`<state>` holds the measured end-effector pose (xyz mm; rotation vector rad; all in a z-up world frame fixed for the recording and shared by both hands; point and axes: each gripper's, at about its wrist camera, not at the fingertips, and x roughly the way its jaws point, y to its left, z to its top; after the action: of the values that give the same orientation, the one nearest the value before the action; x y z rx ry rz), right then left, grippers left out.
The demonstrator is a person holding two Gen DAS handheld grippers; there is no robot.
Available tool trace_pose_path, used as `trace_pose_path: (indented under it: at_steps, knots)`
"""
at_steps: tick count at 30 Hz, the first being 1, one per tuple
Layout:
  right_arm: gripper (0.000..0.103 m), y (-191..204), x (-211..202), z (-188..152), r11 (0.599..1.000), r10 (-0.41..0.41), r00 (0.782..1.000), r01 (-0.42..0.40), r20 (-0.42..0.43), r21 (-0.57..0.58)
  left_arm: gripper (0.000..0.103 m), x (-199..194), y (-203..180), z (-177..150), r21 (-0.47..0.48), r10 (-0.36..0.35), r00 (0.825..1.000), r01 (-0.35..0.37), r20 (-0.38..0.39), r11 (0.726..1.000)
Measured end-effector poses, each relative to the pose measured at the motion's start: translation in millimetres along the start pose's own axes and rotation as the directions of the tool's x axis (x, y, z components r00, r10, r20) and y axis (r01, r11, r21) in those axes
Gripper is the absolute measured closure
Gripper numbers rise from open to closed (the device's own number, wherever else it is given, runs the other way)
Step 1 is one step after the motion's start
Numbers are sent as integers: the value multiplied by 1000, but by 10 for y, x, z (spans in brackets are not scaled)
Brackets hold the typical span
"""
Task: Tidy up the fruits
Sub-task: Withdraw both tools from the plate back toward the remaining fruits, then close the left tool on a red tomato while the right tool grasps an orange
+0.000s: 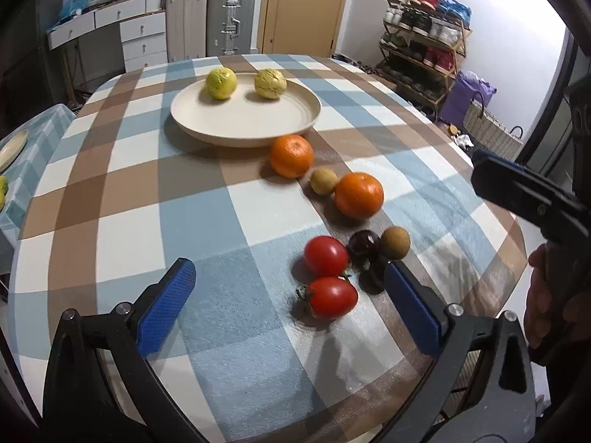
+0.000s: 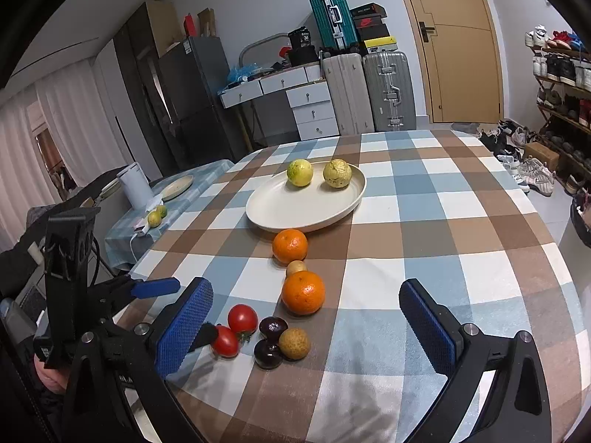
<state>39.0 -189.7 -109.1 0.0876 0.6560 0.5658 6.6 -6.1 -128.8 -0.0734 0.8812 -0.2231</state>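
Left wrist view: my left gripper [image 1: 290, 288] gapes wide, its right finger [image 1: 412, 304] hiding part of one plum [image 1: 376, 275]; my right gripper [image 2: 306, 313] likewise spread, empty.

A white "36" can be read on the small black box [image 2: 303, 40] left of the upright teal hard-shell suitcase [image 2: 330, 14]. Lettering on the stacked shoeboxes to the suitcase's right is too small to read.
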Motion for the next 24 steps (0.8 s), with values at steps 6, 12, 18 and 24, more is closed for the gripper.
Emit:
trace_pose_path:
  at_steps: [6, 12, 18, 24]
  knots:
    - [0, 6, 22, -28, 1000, 1, 1000, -1, -12, -1, 4, 91, -31, -46, 15, -39, 999, 39, -35, 999]
    - [0, -1, 33, -37, 1000, 2, 1000, -2, -18, 5, 23, 175, -35, -92, 18, -66, 996, 68, -62, 998]
    - [0, -8, 41, -55, 1000, 2, 1000, -2, -21, 9, 53, 185, -24, -106, 16, -105, 992, 106, -68, 994]
    - [0, -12, 50, -72, 1000, 3, 1000, -2, -27, 13, 68, 161, -36, -100, 18, -152, 986, 153, -65, 988]
